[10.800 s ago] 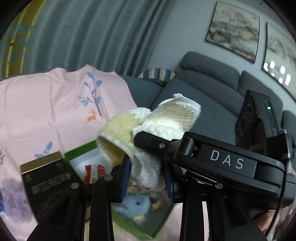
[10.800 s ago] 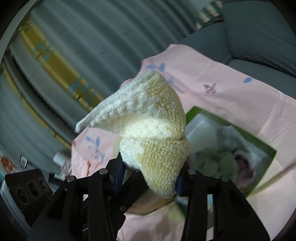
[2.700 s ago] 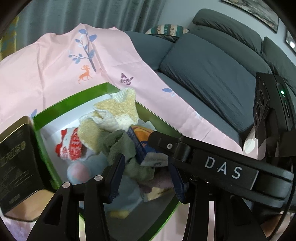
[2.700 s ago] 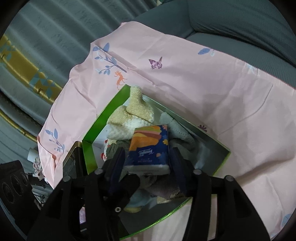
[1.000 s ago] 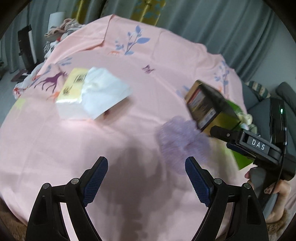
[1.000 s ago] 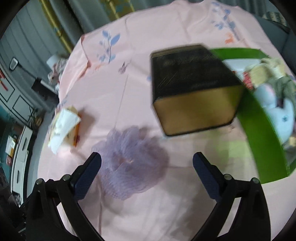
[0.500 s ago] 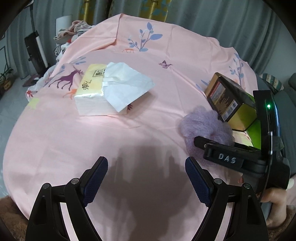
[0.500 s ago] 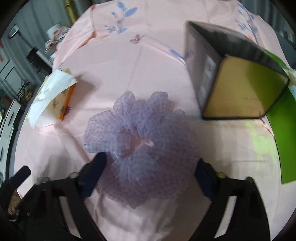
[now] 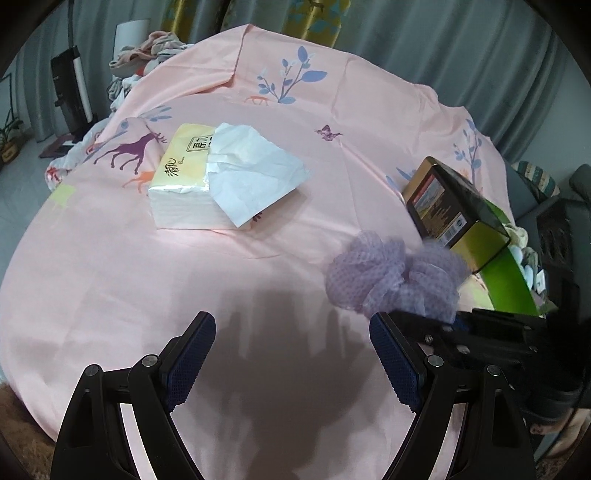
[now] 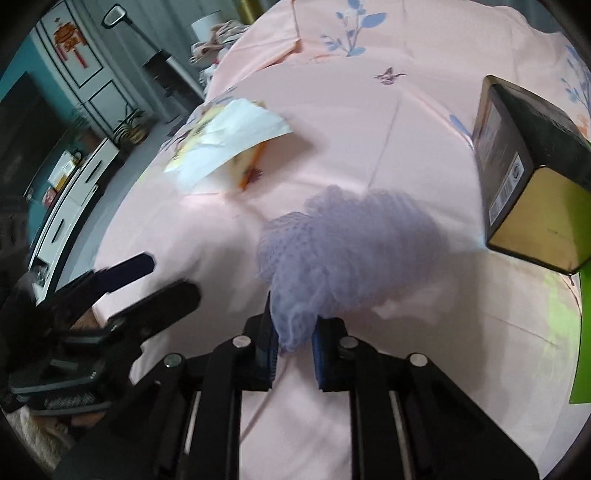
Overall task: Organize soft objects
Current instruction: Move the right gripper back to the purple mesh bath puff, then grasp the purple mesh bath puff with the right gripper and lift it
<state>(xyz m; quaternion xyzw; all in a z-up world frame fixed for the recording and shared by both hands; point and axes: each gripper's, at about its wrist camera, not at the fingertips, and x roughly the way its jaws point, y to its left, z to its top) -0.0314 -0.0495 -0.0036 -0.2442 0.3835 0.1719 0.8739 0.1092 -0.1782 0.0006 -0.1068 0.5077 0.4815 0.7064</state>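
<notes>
At lower centre of the right wrist view, the right gripper (image 10: 293,345) jaws are closing on the lilac mesh bath pouf (image 10: 347,243) lying on the pink worktop (image 10: 388,147); the left gripper (image 9: 291,354) jaws gape wide, empty.

Grey pleated curtains (image 9: 424,40) along the far wall, yellow patterned curtain panels (image 9: 314,16) among them, grey sofa (image 9: 532,192) with a striped cushion (image 9: 537,179) at right, white low cabinet (image 10: 70,195) by a teal wall (image 10: 14,66), potted plant (image 10: 129,127) on the pale floor (image 9: 18,173)
</notes>
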